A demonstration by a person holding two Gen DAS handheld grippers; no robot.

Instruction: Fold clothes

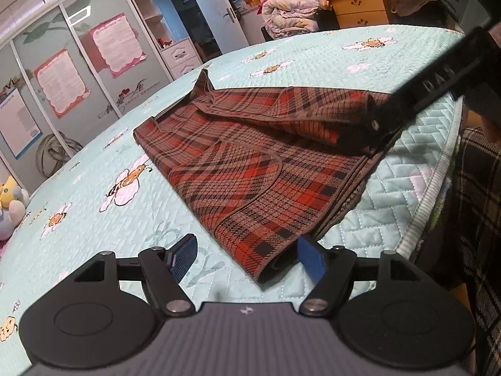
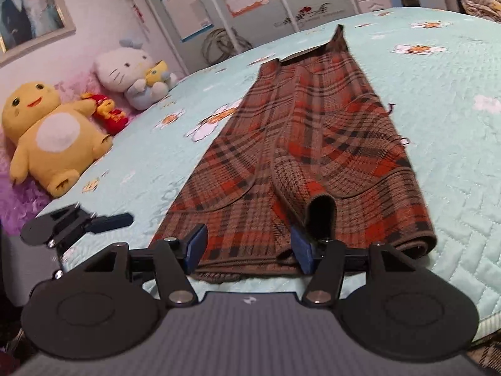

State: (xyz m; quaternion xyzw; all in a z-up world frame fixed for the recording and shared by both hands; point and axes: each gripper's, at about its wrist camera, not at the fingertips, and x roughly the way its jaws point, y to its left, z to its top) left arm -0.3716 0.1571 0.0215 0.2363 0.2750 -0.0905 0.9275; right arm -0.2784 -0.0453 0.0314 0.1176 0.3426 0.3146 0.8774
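The bed (image 1: 360,59), with its quilted mint cover and bee print, fills most of the room, and the plaid garment (image 1: 250,169) lies on it near the edge closest to the person. It looks part-folded already, a long strip in red, brown and black with one side laid over the other and a sleeve or flap doubled back at the near end.

The biggest risk, I think, is the whole strip sliding on that smooth quilt. If either hand pulls sideways instead of lifting, the layers could shear apart and the fold come undone.

The right gripper (image 2: 249,249) stands over the near hem, its blue pads apart with cloth between them but not pinched. That end is thick, several layers plus the rolled cuff (image 2: 322,216). Closing here might catch only the top layer, so the lower ones would stay behind and the next fold would come out skewed.

The left gripper (image 1: 247,258) waits at the other near corner, jaws wide, one pad beside the rolled edge and the other over bare quilt. It holds nothing. If it closes low it may nip the bed cover along with the cloth.

Smallest worry: the far corner (image 2: 339,36) sticks up in a peak and could crease if folded over unsmoothed.
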